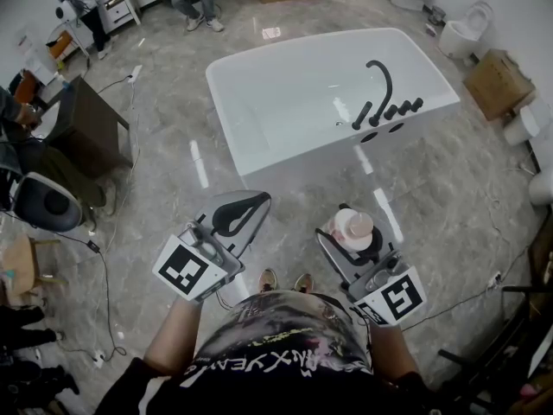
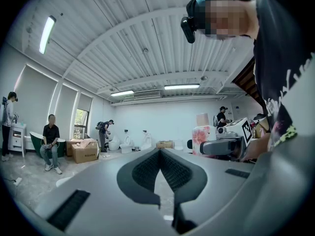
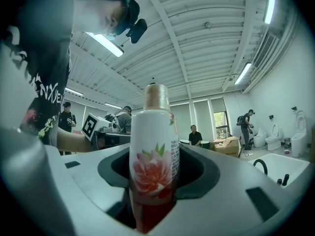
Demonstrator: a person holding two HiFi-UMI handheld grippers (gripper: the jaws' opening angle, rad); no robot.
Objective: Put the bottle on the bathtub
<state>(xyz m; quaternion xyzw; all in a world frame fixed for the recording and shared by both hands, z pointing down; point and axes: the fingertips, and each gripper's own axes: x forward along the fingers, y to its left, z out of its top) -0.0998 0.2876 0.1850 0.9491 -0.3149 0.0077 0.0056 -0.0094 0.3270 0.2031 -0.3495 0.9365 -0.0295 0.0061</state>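
The right gripper point(image 3: 156, 171) fingers clamp the bottle point(image 3: 153, 141) around its lower body; it appears light, rigid, smooth, likely slippery. Left gripper point(image 2: 158, 154) fingers: together, empty.

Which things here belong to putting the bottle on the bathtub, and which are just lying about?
Job: bottle, right tongs shut on it, bathtub.
Lying about: cardboard box, toilet, dark cabinet; left tongs empty.
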